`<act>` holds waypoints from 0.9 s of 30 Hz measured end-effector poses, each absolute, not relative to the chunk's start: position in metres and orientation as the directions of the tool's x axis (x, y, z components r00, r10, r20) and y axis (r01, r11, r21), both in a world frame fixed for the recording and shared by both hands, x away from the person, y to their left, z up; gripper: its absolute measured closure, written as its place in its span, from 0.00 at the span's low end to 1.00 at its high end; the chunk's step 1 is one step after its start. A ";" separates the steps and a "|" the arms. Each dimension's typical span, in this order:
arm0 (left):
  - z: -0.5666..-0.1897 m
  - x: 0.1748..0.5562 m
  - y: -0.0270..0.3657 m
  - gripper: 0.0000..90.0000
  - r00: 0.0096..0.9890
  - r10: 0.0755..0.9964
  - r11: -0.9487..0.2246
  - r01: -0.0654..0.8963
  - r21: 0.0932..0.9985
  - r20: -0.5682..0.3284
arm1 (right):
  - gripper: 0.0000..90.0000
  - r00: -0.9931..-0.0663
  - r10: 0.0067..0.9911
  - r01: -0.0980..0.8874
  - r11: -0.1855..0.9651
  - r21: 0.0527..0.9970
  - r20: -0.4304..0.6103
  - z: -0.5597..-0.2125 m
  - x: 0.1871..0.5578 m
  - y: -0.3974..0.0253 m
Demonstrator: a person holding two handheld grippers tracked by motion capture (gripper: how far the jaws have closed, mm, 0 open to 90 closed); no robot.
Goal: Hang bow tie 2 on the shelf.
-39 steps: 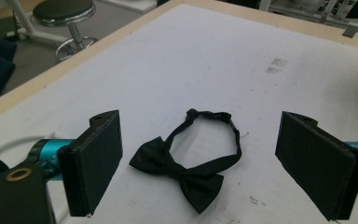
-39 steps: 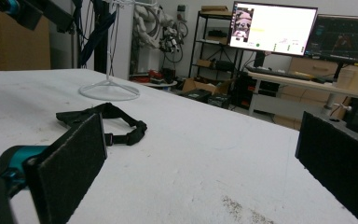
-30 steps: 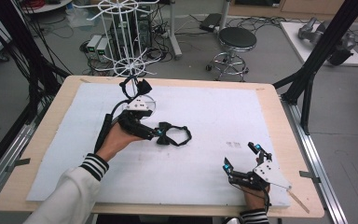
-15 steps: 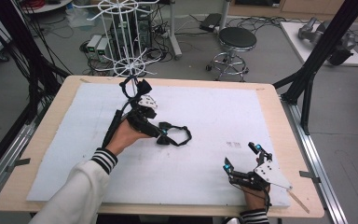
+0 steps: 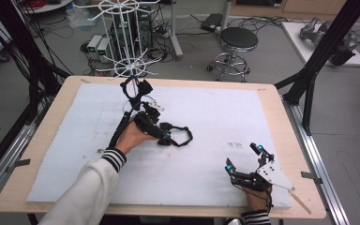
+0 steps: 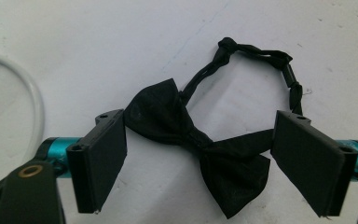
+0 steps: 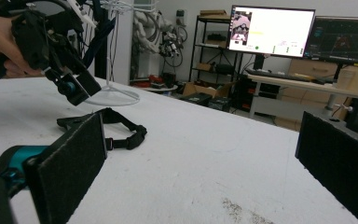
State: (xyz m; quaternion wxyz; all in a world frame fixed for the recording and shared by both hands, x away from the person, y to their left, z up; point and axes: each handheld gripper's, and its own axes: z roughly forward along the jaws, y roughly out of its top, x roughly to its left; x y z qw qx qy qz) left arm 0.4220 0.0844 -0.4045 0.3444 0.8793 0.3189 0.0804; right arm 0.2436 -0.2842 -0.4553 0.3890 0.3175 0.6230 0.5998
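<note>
A black bow tie [image 6: 200,140] with its neck strap looped lies flat on the white table cover [image 5: 225,117]. My left gripper [image 6: 200,158] hangs over it, open, with one pad [image 6: 100,156] on each side of the bow. In the high view the left gripper [image 5: 165,137] sits at the bow tie [image 5: 180,137] left of the table's middle. My right gripper [image 5: 243,157] rests open near the front right edge, nothing between its pads [image 7: 70,163]. From there the bow tie's strap [image 7: 123,130] and the left gripper [image 7: 72,86] show farther off.
A white wire display rack [image 5: 131,51] stands at the table's back edge, its base ring [image 7: 114,95] just behind the bow tie. A stool [image 5: 236,40] and black frame posts [image 5: 318,61] stand beyond the table. Desks with monitors [image 7: 270,30] are in the room.
My left gripper has shifted a little right and toward the front, down over the bow tie. The bow tie and the right gripper have stayed put.
</note>
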 end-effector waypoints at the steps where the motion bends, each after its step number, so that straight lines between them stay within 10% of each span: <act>1: -0.405 0.423 0.084 0.22 0.782 0.618 -0.561 0.509 0.653 -0.078 | 0.01 -0.495 0.862 -0.073 0.080 0.994 -0.106 -0.455 0.244 -0.284; 27: -0.422 0.432 0.076 0.31 0.722 0.672 -0.524 0.622 0.582 -0.166 | 0.01 -0.495 0.862 -0.071 0.081 0.994 -0.106 -0.455 0.244 -0.284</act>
